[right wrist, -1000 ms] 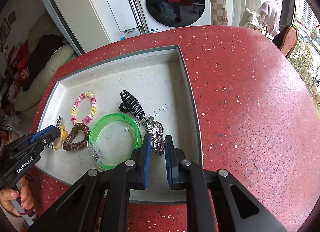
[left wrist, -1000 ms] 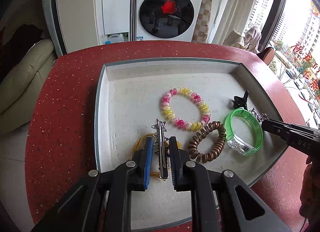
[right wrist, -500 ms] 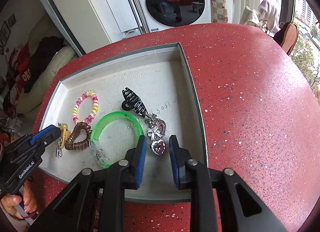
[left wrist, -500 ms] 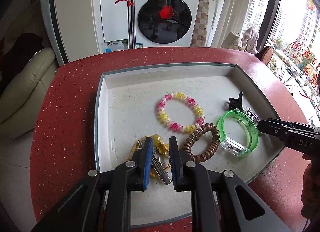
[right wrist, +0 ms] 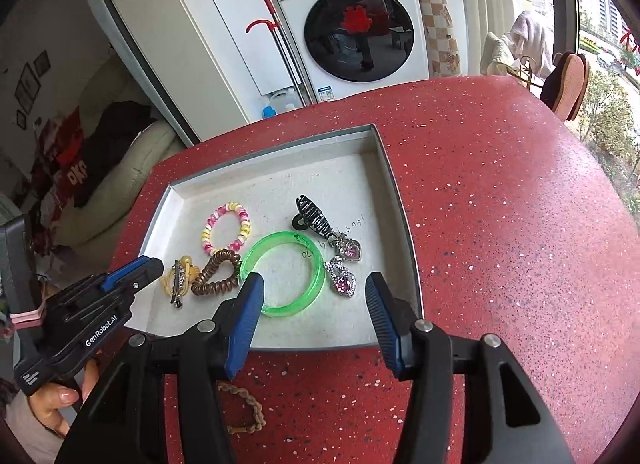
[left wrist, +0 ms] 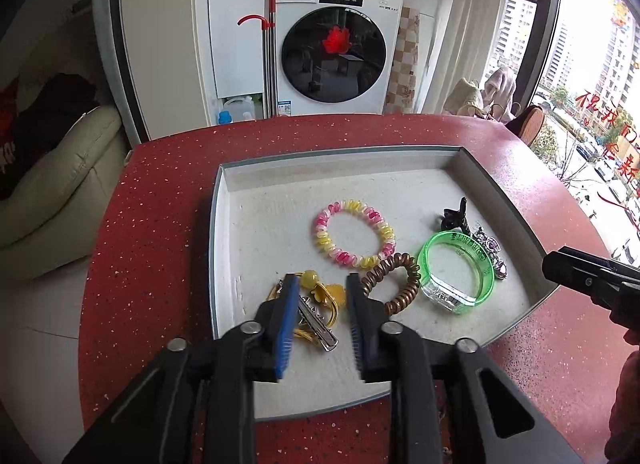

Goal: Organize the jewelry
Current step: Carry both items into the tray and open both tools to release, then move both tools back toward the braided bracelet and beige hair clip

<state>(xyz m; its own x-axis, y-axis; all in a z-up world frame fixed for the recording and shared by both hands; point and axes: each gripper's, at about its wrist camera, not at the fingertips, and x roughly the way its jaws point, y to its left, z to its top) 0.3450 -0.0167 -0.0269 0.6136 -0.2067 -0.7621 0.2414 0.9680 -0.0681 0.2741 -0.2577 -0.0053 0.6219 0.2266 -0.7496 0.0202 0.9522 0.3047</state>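
A grey-rimmed white tray [left wrist: 224, 172] [right wrist: 400, 200] sits on the red table. It holds a pink-yellow bead bracelet [left wrist: 354, 234] [right wrist: 226, 228], a brown coil hair tie [left wrist: 394, 280] [right wrist: 216, 274], a green bangle [left wrist: 454, 274] [right wrist: 282, 274], a black claw clip [left wrist: 454, 216] [right wrist: 312, 214], two pink heart pendants [right wrist: 346, 268], a yellow hair tie [left wrist: 322, 296] and a silver hair clip [left wrist: 316, 322] [right wrist: 178, 282]. My left gripper [left wrist: 322, 288] is open over the silver clip, empty. My right gripper [right wrist: 314, 292] is open above the tray's near edge, empty.
A brown braided cord [right wrist: 244, 404] lies on the red table [right wrist: 500, 224] in front of the tray. A washing machine [left wrist: 334, 44] and a cream sofa [left wrist: 52, 180] stand beyond the table. Windows are to the right.
Both grippers opened and pulled back and up from the tray. The left let go of the silver clip, the right let go of the heart pendant; both pieces now lie in the tray.
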